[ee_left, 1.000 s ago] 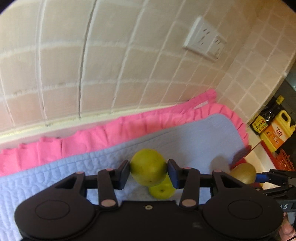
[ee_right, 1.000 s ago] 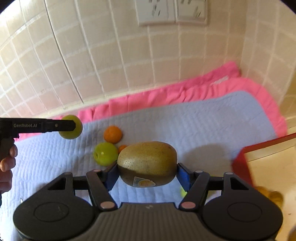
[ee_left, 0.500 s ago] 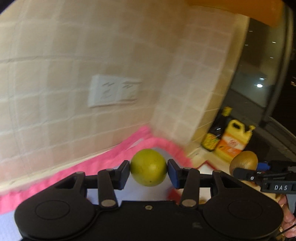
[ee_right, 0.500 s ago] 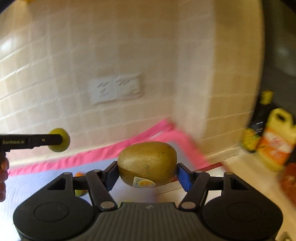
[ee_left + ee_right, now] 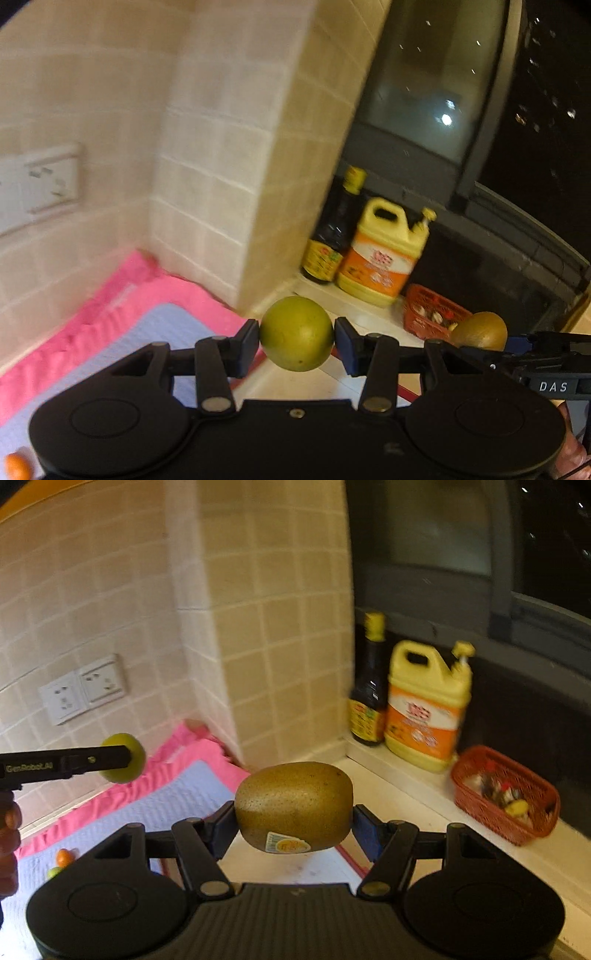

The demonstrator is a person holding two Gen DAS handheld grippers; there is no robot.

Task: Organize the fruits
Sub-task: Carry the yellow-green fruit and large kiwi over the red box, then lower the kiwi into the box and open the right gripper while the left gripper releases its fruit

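My left gripper (image 5: 297,341) is shut on a round green fruit (image 5: 296,332) and holds it in the air over the right end of the blue quilted mat (image 5: 155,332). My right gripper (image 5: 293,825) is shut on a brown kiwi (image 5: 293,803) with a sticker, also held in the air. The kiwi shows in the left wrist view (image 5: 480,330) at the right; the green fruit shows in the right wrist view (image 5: 125,757) at the left. A small orange fruit (image 5: 63,856) and a green one (image 5: 53,872) lie on the mat.
A tiled wall corner (image 5: 258,646) juts out behind the mat. On the counter beyond stand a dark sauce bottle (image 5: 369,694), a yellow jug (image 5: 424,709) and a red basket (image 5: 506,797). A red-rimmed tray edge (image 5: 349,860) lies below the kiwi. A window is at the right.
Both grippers have swung to the right and lifted with their fruits still held. The view has moved from the mat and wall sockets to the wall corner, bottles and basket.
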